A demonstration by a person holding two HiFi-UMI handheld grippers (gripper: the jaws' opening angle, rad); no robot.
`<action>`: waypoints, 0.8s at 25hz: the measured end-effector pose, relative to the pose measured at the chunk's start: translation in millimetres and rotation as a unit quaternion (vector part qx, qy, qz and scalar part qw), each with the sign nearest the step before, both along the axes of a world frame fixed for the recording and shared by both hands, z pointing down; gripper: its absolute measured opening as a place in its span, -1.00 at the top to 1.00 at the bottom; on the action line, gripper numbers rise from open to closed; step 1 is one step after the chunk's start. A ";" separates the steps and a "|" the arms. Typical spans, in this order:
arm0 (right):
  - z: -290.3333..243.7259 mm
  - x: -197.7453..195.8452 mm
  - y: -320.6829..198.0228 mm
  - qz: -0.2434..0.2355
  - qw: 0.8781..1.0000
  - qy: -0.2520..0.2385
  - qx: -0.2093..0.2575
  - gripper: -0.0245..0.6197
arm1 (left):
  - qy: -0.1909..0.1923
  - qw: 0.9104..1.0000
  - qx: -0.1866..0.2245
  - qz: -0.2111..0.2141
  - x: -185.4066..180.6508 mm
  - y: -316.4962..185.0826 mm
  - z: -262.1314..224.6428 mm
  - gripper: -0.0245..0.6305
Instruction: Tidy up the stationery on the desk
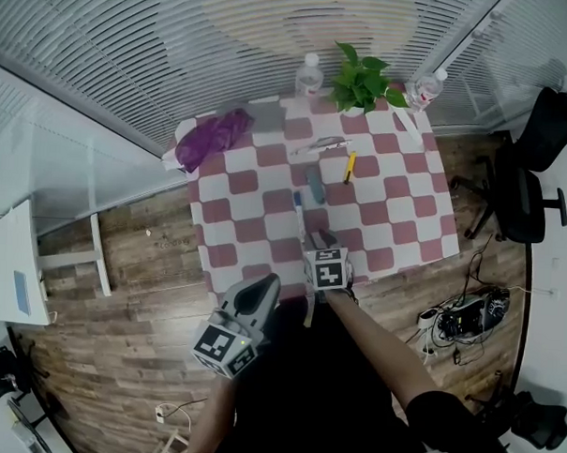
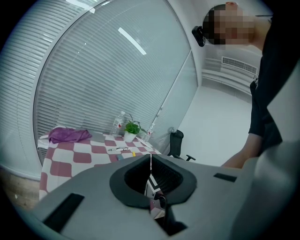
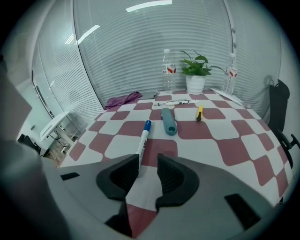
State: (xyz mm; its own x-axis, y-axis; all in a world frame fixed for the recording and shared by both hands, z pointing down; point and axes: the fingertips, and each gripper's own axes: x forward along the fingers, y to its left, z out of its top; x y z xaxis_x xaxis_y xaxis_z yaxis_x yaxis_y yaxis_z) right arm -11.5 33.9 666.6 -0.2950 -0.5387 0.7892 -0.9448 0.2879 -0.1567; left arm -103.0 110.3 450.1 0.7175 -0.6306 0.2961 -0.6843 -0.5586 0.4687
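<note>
Head view: high above the table (image 1: 397, 207), looking down.
Left gripper view: off the table (image 2: 75, 157) edge, farther back.
Right gripper view: low over the table (image 3: 225, 140).
Shared: plant (image 3: 196, 65).

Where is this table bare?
Bare: left of the table, from the purple cloth to the near edge, and its right side beyond the yellow pen. Crowded: the centre line of marker and teal tube, and the far edge around the plant.

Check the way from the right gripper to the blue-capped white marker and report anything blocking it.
Nothing visible blocks it. The right gripper, jaws apart, sits just short of the white marker, with only bare checkered tablecloth between. The marker's near end lines up with the left jaw, not the gap.
</note>
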 end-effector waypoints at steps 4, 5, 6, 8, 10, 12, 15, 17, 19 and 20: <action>-3.6 8.5 -18.2 -0.011 1.000 0.008 0.010 0.50 | 0.000 1.000 -0.002 -0.009 5.9 -6.9 -0.9 0.82; -4.1 10.8 -24.0 -0.015 1.000 0.011 0.012 0.50 | -0.001 1.000 -0.003 -0.012 6.9 -8.3 -1.1 0.82; -4.6 13.5 -30.2 -0.017 1.000 0.014 0.015 0.50 | -0.002 1.000 -0.004 -0.016 7.5 -9.6 -1.2 0.82; -5.4 18.4 -44.0 -0.022 0.999 0.020 0.019 0.50 | -0.004 1.000 -0.007 -0.027 8.1 -12.2 -0.8 0.82; -5.3 21.4 -58.0 -0.033 0.999 0.028 0.023 0.50 | -0.006 0.999 -0.011 -0.040 8.2 -14.3 -0.1 0.82; -4.8 22.8 -71.9 -0.047 0.998 0.038 0.029 0.45 | -0.008 0.999 -0.016 -0.051 9.1 -16.4 0.9 0.82; -1.3 24.1 -89.6 -0.062 0.996 0.053 0.036 0.43 | -0.010 0.997 -0.024 -0.066 11.5 -21.0 3.5 0.82; 5.6 24.0 -95.8 -0.073 0.995 0.062 0.033 0.40 | -0.009 0.997 -0.031 -0.074 13.9 -23.0 5.3 0.82; 13.8 24.0 -99.0 -0.082 0.994 0.068 0.026 0.40 | -0.011 0.996 -0.035 -0.078 16.9 -24.0 7.5 0.83; 17.5 24.4 -100.2 -0.085 0.994 0.069 0.022 0.40 | -0.013 0.996 -0.036 -0.079 18.7 -24.5 8.6 0.82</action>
